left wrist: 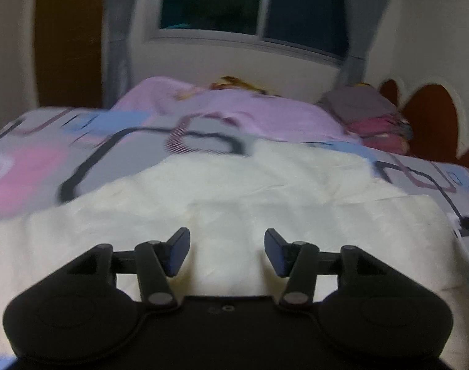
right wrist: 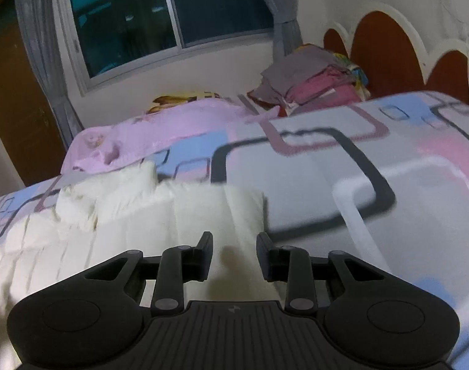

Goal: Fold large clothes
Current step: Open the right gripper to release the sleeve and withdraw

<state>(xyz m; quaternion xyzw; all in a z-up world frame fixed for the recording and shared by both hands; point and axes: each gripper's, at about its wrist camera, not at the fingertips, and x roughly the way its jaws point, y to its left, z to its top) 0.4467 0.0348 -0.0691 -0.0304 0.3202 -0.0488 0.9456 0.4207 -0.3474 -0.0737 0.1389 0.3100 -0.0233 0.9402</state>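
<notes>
A large cream-white garment [left wrist: 234,185] lies spread on the patterned bed sheet [left wrist: 34,160], filling the lower half of the left wrist view. My left gripper [left wrist: 227,242] hovers just over its near part, open, with nothing between the pads. In the right wrist view the same garment [right wrist: 135,225] lies at the lower left, bunched at its far edge, its right border running under my right gripper [right wrist: 234,245]. That gripper's jaws stand narrowly apart over the cloth edge, and the pads do not press on it.
A pink blanket [right wrist: 160,129] lies rumpled at the far side of the bed. A stack of folded clothes [right wrist: 308,77] sits by the brown scalloped headboard [right wrist: 379,46]. Behind are a dark window [right wrist: 172,15], grey curtains and a brown door [right wrist: 15,108].
</notes>
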